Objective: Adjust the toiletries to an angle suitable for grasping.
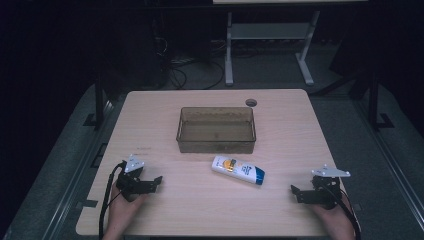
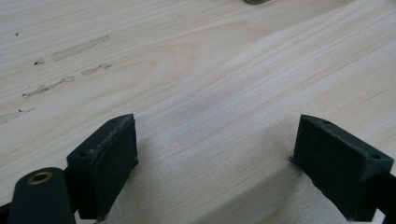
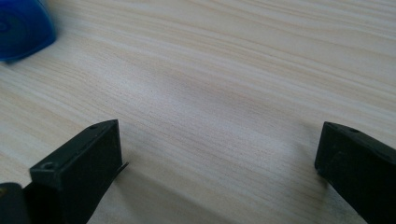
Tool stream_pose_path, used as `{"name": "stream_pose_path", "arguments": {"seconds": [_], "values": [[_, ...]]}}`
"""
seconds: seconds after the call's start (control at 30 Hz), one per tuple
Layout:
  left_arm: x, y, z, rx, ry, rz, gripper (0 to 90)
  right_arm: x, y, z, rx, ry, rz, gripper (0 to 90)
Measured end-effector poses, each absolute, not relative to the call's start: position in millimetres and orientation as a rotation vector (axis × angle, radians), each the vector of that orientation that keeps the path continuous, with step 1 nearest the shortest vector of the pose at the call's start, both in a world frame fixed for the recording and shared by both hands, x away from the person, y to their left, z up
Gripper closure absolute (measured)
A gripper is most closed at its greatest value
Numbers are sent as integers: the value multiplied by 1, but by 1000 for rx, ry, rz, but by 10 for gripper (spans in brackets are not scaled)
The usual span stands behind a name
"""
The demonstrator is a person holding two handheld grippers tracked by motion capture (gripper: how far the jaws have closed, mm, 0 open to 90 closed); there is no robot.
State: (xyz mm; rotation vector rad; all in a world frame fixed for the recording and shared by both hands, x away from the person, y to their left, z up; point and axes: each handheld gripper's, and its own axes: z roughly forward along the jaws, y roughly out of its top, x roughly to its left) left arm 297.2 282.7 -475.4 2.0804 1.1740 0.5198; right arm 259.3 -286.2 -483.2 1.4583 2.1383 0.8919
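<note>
A white bottle with a blue cap and an orange label (image 1: 238,170) lies on its side near the middle of the wooden table (image 1: 150,125). Just beyond it stands a clear brownish plastic bin (image 1: 216,130). My left gripper (image 1: 159,181) rests low at the table's front left, jaws pointing right toward the bottle; its jaws stand wide apart over bare wood (image 2: 215,154). My right gripper (image 1: 294,192) sits at the front right, jaws pointing left, open with nothing between them (image 3: 219,158). The bottle's blue cap (image 3: 21,28) shows at the upper left of the right gripper view.
A round grommet hole (image 1: 251,102) sits at the table's far edge behind the bin. Faint scuff marks (image 2: 60,70) streak the wood ahead of the left gripper. Beyond the table are desk legs (image 1: 229,50) and cables on a dark floor.
</note>
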Motion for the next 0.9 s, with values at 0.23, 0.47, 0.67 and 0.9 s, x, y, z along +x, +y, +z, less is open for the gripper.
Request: {"name": "stream_pose_path", "arguments": {"seconds": [0.23,0.47,0.67,0.9], "values": [[299,282,-475,2085,1169,519,120,259,-286,-483,1460,2139,891,10],[299,282,-475,2087,1162,515,120,256,-286,-477,1468,2131,894,273],[299,282,-475,2087,1163,514,120,258,-281,-471,1444,2189,955,432],[298,283,-475,2094,1154,515,120,264,-269,-464,1377,2247,1020,772]]}}
